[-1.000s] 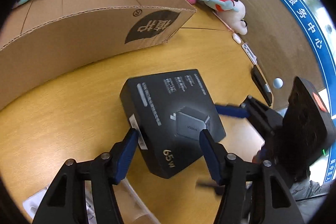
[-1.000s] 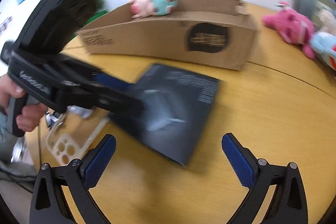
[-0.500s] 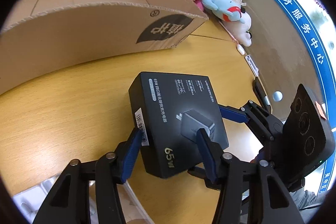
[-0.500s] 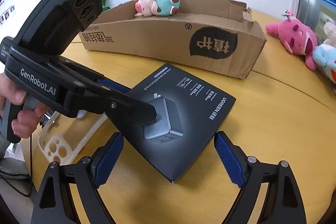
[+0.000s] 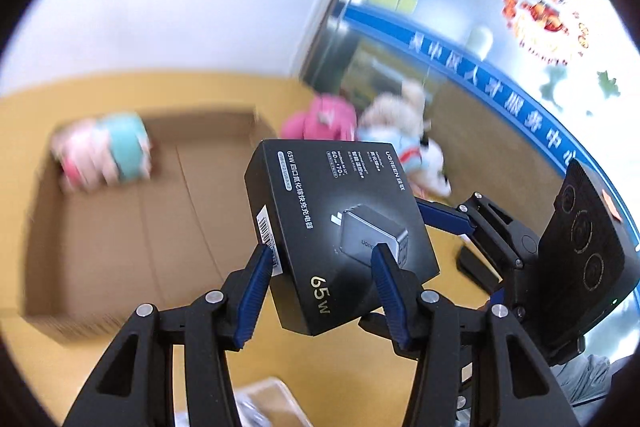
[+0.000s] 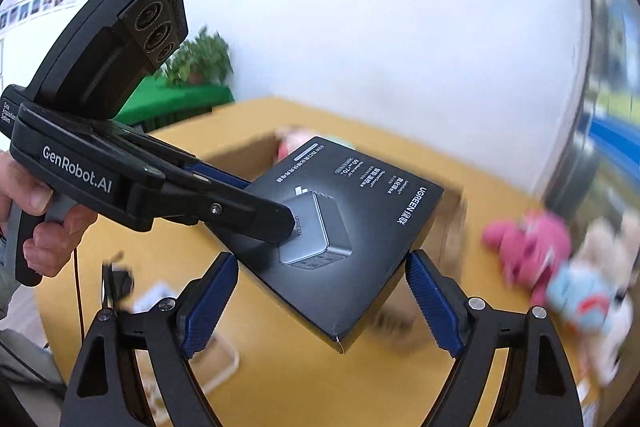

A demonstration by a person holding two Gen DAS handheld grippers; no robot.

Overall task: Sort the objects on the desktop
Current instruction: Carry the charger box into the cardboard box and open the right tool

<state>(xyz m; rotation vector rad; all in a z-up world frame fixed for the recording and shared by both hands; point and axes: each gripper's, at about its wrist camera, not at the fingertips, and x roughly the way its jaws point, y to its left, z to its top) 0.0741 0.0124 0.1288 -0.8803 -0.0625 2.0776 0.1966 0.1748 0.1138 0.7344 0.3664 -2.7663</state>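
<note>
1. Left gripper point(image 5: 322, 269): blue pads clamped on the two side edges of the black charger box point(image 5: 340, 227), near its lower end; box lifted clear of the table point(image 5: 120, 379) and tilted, printed face up.
2. Right gripper point(image 6: 320, 291): pads point(image 6: 210, 303) set against the box's point(image 6: 344, 227) near corner from both sides, left pad touching its edge, right pad at its right edge; gripping together with the other tool.
3. Left of the right wrist view: a hand point(image 6: 44, 223) wrapped round the handle of the left gripper's black body.
4. Just past the box, on the yellow table: open cardboard carton point(image 5: 120, 227), blurred, with a pink-and-teal plush toy point(image 5: 106, 157) lying in its far left corner.
5. Right of the carton and farther off: pink plush point(image 5: 320, 117), a cream plush point(image 5: 396, 111) and a light-blue plush point(image 6: 576, 291) bunched together on the tabletop.
6. Farthest: white wall, with a potted plant point(image 6: 200, 61) at the left.
</note>
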